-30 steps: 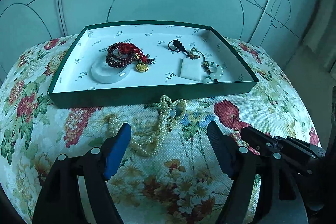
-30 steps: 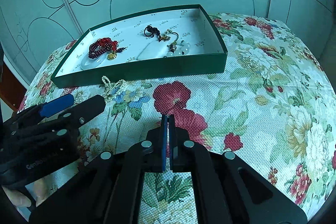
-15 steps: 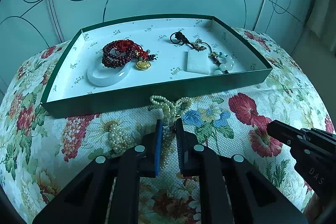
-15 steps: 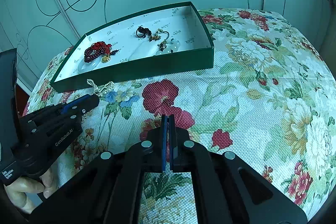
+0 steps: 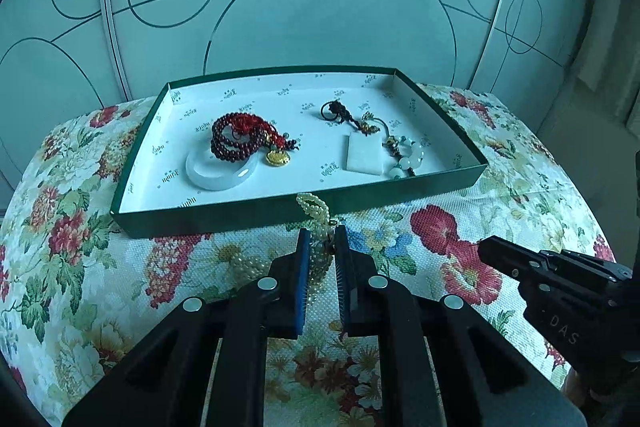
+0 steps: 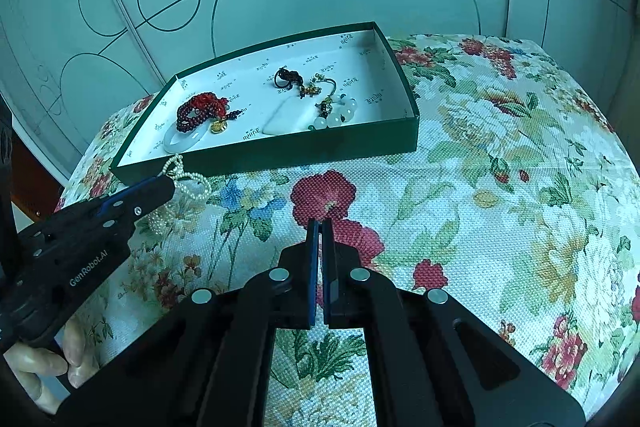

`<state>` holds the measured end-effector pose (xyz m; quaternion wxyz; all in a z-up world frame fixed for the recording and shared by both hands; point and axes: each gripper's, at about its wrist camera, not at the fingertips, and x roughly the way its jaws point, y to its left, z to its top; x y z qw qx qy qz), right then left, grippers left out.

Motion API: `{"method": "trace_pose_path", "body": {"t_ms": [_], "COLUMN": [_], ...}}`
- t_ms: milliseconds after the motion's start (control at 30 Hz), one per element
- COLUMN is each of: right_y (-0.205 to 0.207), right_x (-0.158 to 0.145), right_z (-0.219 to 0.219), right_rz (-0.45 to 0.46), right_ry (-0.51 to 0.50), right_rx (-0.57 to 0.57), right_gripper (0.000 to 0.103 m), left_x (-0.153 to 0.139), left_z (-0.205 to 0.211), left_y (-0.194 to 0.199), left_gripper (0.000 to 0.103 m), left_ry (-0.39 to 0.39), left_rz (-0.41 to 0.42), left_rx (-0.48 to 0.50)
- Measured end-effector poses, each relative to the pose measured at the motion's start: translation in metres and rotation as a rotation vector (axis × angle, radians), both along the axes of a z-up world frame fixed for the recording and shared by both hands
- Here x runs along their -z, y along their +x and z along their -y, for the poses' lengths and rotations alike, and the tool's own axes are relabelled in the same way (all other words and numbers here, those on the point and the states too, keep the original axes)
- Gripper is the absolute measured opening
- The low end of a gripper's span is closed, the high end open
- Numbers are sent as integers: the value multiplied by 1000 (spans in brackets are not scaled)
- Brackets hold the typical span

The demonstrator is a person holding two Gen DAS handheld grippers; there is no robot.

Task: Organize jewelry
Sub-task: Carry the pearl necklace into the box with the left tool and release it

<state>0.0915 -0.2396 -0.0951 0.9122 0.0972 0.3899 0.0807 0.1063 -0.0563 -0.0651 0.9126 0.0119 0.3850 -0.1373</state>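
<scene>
My left gripper (image 5: 322, 233) is shut on a pearl necklace (image 5: 316, 211) and holds it just in front of the green tray (image 5: 300, 213); part of the strand hangs down to the floral cloth. From the right wrist view the left gripper (image 6: 168, 183) and pearl necklace (image 6: 188, 183) sit by the tray's (image 6: 280, 151) near left corner. The tray holds a red bead bracelet (image 5: 244, 135), a white bangle (image 5: 220, 175), a white pendant (image 5: 364, 157) and pale beads (image 5: 408, 159). My right gripper (image 6: 320, 227) is shut and empty above the cloth.
The floral tablecloth (image 6: 500, 187) covers a small table whose edges fall away on the right and front. A glass wall with circle lines (image 5: 320, 7) stands right behind the tray. The right gripper (image 5: 492, 251) shows at the lower right of the left wrist view.
My left gripper went from open to shut on the pearl necklace and has lifted it a little off the cloth. The right gripper stayed shut and shifted slightly.
</scene>
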Motion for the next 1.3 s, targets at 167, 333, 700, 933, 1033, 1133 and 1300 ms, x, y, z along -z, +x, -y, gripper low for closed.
{"method": "trace_pose_path", "body": {"t_ms": [167, 333, 700, 933, 1033, 1133, 1300], "right_y": [3, 15, 74, 114, 127, 137, 146], "right_x": [-16, -42, -87, -58, -40, -26, -13], "right_z": [-3, -5, -16, -24, -26, -27, -30], "right_rz": [33, 88, 183, 122, 84, 55, 27], "right_ry": [1, 2, 0, -34, -47, -57, -72], "right_rx": [-11, -18, -20, -8, -7, -1, 2], "right_gripper": [2, 2, 2, 2, 2, 2, 2], "left_x": [-27, -51, -75, -35, -16, -3, 11], "left_z": [-3, -4, 0, 4, 5, 5, 3], "left_y": [3, 16, 70, 104, 114, 120, 129], "left_gripper": [12, 12, 12, 12, 12, 12, 12], "left_ry": [-25, -36, -46, -13, -2, 10, 17], "left_rz": [48, 96, 149, 77, 41, 21, -6], "left_rx": [-8, -12, -28, -37, -45, -52, -61]}}
